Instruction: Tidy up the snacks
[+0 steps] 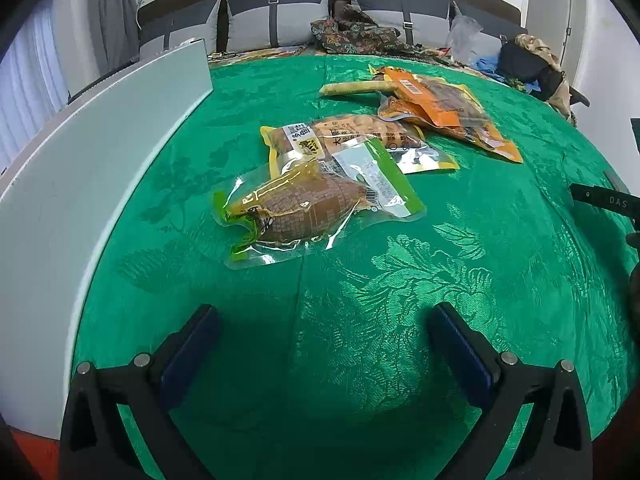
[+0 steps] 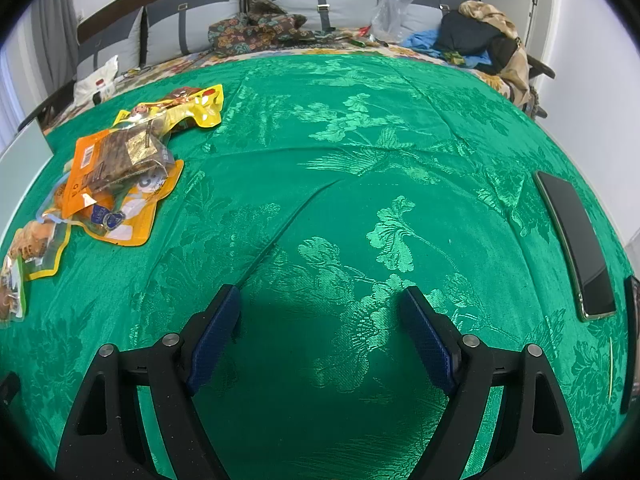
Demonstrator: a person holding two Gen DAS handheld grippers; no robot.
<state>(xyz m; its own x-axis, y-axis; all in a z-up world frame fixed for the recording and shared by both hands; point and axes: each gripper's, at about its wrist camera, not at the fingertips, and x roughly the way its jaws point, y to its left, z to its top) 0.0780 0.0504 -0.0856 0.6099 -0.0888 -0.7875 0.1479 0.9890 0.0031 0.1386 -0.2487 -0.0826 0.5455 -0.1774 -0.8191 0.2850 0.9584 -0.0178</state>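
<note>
**Snack packets wait on green cloth as both tongs hover empty**

Wide-open left tongs (image 1: 324, 344) hang above the green-clothed counter (image 1: 460, 264), gripping nothing, with the nearest vacuum-sealed snack packet (image 1: 296, 208) just ahead. Behind it lie a yellow-edged packet (image 1: 360, 140), a pale snack stick (image 1: 352, 89) and orange packets (image 1: 444, 112), overlapping. A pale box (image 1: 100, 168) stands left. Best approach, likely: pinch one loose edge, lifting the top packet alone. Right tongs (image 2: 320, 328) are likewise spread and empty, near a phone (image 2: 576, 240).

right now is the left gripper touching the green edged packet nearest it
Apart. The left wrist view shows bare green tablecloth between the open left gripper and the green edged packet; its fingers hold nothing.
</note>
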